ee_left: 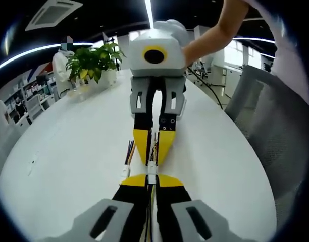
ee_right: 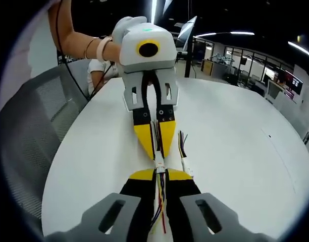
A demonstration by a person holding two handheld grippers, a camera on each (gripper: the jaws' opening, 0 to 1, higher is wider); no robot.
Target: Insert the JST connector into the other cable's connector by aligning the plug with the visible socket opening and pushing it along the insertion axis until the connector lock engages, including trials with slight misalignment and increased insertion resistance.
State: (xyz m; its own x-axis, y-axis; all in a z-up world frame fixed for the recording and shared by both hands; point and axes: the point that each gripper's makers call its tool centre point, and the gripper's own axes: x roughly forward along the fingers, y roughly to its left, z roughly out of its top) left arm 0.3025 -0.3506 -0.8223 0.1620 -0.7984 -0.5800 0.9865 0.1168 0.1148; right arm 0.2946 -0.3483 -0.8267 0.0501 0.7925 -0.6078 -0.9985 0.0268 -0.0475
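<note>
On the white table my two grippers face each other tip to tip. My left gripper is shut on a cable of coloured wires, and so is my right gripper. Between the yellow fingertips the two small white JST connectors meet in line and touch. I cannot tell whether the lock is engaged. The right gripper comes down from the top of the left gripper view. The left gripper does the same in the right gripper view.
A spare cable with a white connector lies on the table beside the fingertips. A potted plant stands at the far table edge. A grey mesh chair is beside the table. A person's arm holds the right gripper.
</note>
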